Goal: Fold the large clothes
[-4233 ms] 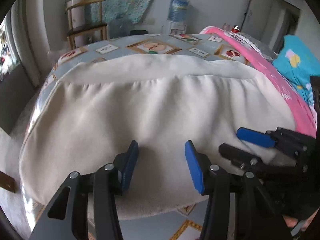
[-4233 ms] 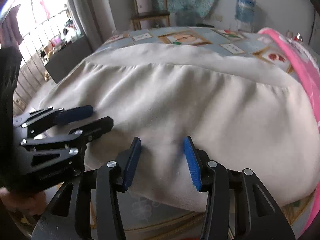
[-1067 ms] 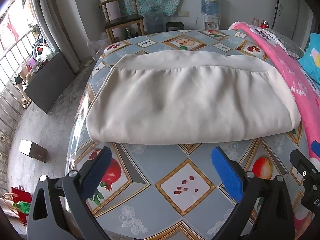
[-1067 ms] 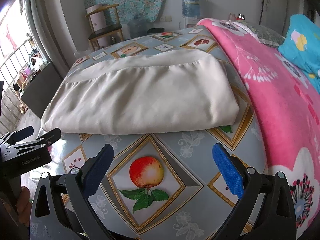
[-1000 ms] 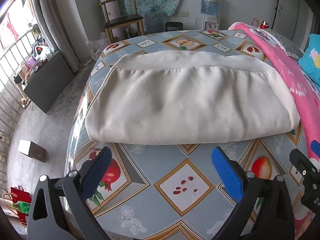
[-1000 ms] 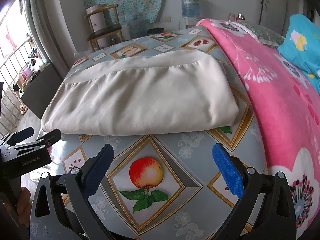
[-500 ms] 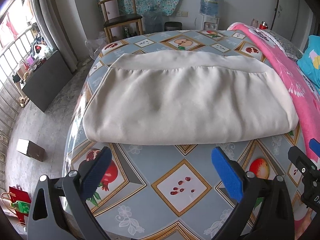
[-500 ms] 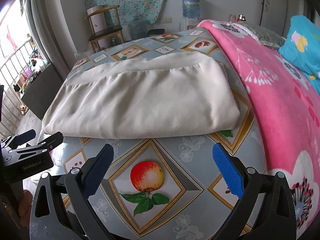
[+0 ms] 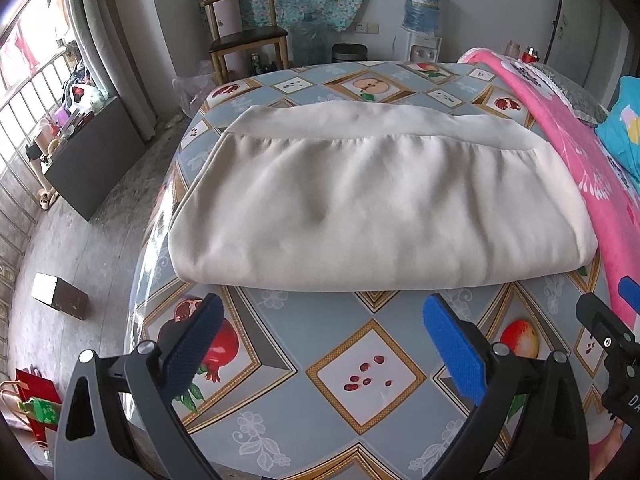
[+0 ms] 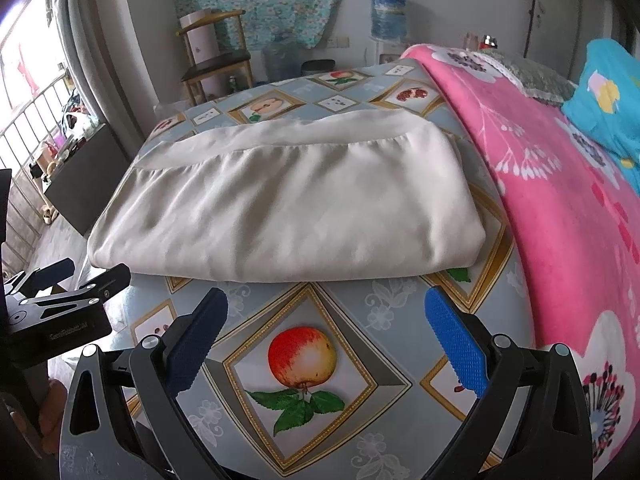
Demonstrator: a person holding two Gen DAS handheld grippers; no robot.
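One folded cream fabric garment (image 9: pixel 380 204), gathered below a plain band, lying flat on the fruit-print blue-grey tablecloth (image 9: pixel 360 376); touching neither tool; one pink floral blanket (image 10: pixel 560 216) just beside its right edge. Two black two-finger grippers with blue pads: left gripper (image 9: pixel 320 344) spread wide, empty, above the cloth's near part; right gripper (image 10: pixel 326 338) likewise wide, empty, over an apple motif. Small white lettering on the left gripper's body in the right wrist view, too blurred to read. One wooden chair (image 9: pixel 244 36); one blue water bottle (image 9: pixel 423 8) on a dispenser.
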